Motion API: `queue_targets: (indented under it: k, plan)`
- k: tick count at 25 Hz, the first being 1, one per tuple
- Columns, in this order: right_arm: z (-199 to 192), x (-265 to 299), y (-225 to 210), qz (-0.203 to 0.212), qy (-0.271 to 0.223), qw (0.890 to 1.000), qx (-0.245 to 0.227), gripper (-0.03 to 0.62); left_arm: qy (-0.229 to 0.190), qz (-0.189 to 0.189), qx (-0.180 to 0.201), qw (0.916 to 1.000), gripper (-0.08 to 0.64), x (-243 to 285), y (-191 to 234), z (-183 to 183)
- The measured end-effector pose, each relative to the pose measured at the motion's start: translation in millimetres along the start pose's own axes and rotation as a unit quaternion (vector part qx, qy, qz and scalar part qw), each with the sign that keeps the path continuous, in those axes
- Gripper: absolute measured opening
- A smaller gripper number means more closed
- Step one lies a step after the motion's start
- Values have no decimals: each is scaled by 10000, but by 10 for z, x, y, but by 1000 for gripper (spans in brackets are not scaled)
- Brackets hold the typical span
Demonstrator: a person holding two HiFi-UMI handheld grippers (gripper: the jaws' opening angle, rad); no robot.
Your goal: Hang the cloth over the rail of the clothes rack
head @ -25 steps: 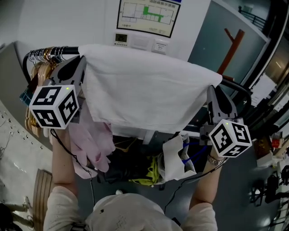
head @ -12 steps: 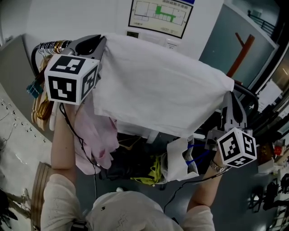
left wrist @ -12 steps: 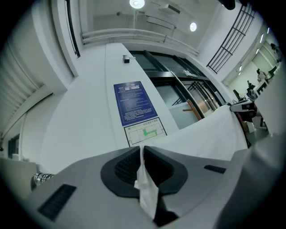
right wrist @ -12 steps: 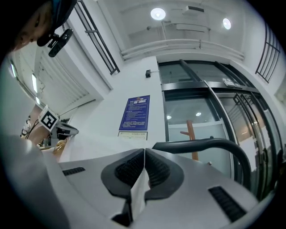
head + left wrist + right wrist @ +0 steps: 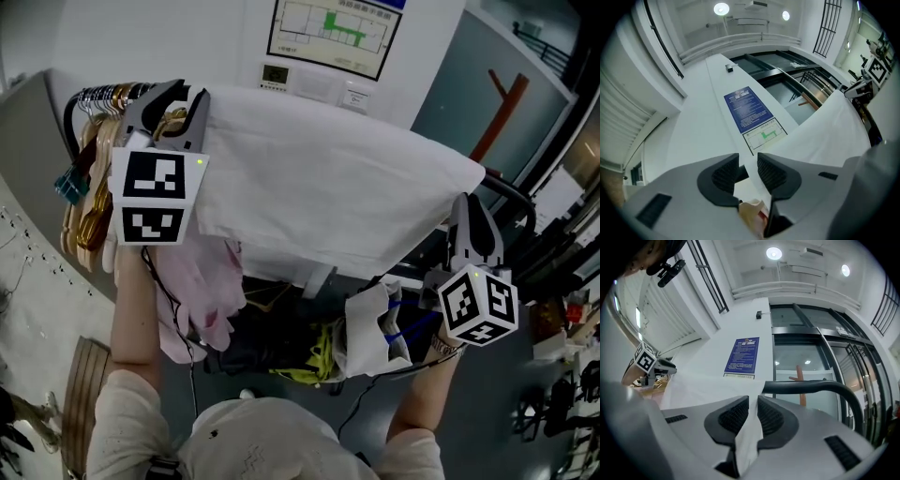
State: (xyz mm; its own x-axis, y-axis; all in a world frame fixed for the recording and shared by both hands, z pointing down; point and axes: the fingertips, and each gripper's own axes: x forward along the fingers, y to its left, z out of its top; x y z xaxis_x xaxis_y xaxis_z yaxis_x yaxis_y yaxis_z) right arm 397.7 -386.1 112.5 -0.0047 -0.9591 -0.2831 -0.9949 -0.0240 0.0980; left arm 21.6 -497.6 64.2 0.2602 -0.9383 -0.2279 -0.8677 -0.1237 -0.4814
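Note:
A white cloth [image 5: 328, 197] lies draped over the black rail [image 5: 511, 192] of the clothes rack, hanging down towards me. My left gripper [image 5: 178, 94] is at the cloth's top left corner. In the left gripper view, the left gripper [image 5: 748, 161] has its jaws opening, with a clear gap and the cloth's [image 5: 834, 122] edge loose between them. My right gripper [image 5: 467, 214] is at the cloth's right corner. In the right gripper view, the right gripper's [image 5: 753, 404] jaws are starting to open, and a fold of cloth [image 5: 708, 385] still fills the narrow gap beside the rail [image 5: 811, 386].
Wooden hangers [image 5: 89, 197] crowd the rail's left end, and a pink garment [image 5: 192, 281] hangs under the cloth. A white bag [image 5: 366, 328] and a yellow item [image 5: 319, 352] lie below. On the wall behind are a chart [image 5: 328, 33] and a wooden coat stand [image 5: 492, 103].
My left gripper rose to the rail's left end, then its jaws parted and let the cloth's corner go slack. The right gripper stayed at the right corner.

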Motion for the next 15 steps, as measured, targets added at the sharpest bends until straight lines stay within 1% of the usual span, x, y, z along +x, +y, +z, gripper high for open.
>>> queue_targets:
  k: [1,3,6,8,10,12,13,14,15]
  plan:
    - [16,-26,-8,-20,-56,10000,34,46,-9,8,-13,10000,109,-16,-13,-17]
    - [36,-76,-31,-48,-135,9998,148,51,-99,22,-182,9998,109,-58,-16,-55]
    - [22,-182,-21,-102,-156,9993,321,51,-363,108,-652,9972,109,-146,34,-95]
    - [7,-291,73,-186,-229,9992,269,49,-530,222,-842,9948,107,-217,62,-98]
    - [-22,-381,219,-239,-262,9993,95,49,-688,240,-936,9929,107,-303,13,-87]
    - [-87,-439,390,-134,-201,9997,-22,48,-940,254,-1024,9900,106,-418,-67,-72]
    - [-139,-464,477,-26,-153,9999,-15,42,-1068,283,-1075,9881,88,-486,-104,-80]
    - [-206,-487,557,88,-92,9999,25,24,-1154,294,-1143,9863,38,-556,-149,-105]
    - [-289,-508,631,189,-12,9998,80,18,-1189,269,-1236,9848,27,-624,-210,-147]
